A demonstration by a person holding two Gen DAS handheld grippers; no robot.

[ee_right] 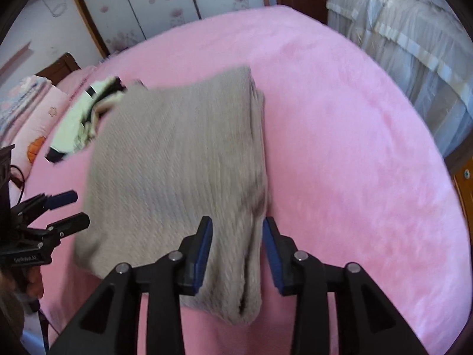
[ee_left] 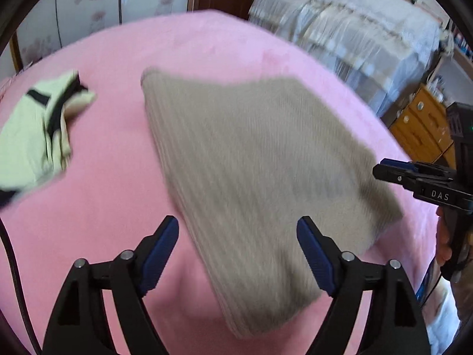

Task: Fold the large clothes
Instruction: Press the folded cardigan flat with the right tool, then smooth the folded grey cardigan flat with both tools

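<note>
Taking the folded beige knit [ee_left: 260, 183] as landmark, going left to right; it lies flat on the pink bed [ee_left: 112, 153], roughly mid-bed, folded to a thick rectangle. Left of the knit: a pale yellow garment with black trim [ee_left: 38, 136], well apart, crumpled; risk there is I snag it with a wide swing when reaching for it. At the knit's near left corner: my left hand-held gripper [ee_left: 238, 254] is released, jaws wide, nothing pinched; fabric sits between the pads but untouched. At the knit's near right edge: my right hand-held gripper [ee_right: 237, 254] is also released, jaws straddling the layered edge [ee_right: 251, 266] with no pad contact. What I judge could go wrong: a pad catching that loose edge on the way out, dragging the top layer and opening the fold; frames are motion-blurred, so clearance is hard to call; plush bed cover could also let the stack slump.
</note>
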